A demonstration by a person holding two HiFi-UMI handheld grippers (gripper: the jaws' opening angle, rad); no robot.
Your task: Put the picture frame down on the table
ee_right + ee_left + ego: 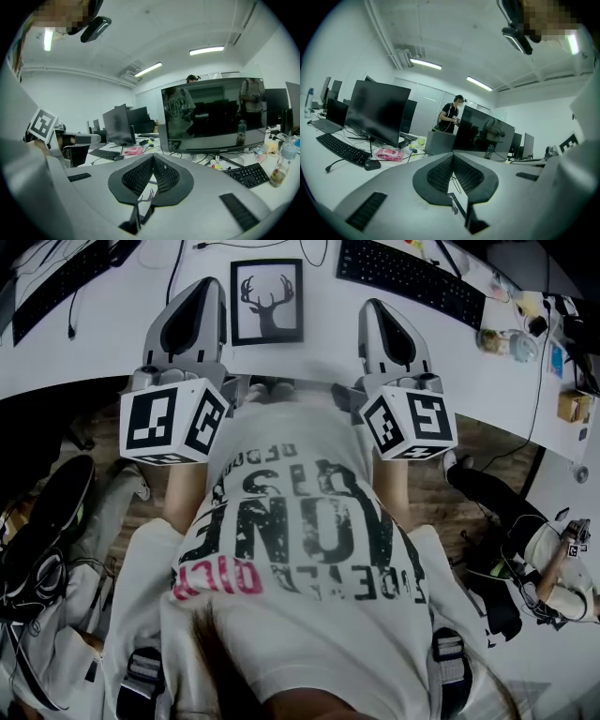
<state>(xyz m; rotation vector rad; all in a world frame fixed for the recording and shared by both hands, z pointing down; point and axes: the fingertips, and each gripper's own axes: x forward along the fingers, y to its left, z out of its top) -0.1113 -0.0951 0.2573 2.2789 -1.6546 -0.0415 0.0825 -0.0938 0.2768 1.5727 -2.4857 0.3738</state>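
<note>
You have a white table with a curved near edge [84, 357] in front of you. A black-framed picture of a dark stag's head on white [267, 301] lies face up on it, near that edge. To your right, farther back, a long black keyboard [410, 279] lies at a slant; another black keyboard [56, 285] lies to your left, with a black mouse [372, 164] and a flat pink packet [389, 154] beside it. Thin black cables [175, 273] trail over the top. A wide dark monitor [213, 115] stands behind the right keyboard. Small jars [511, 343] and a small brown box [570, 406] sit at the right end.
</note>
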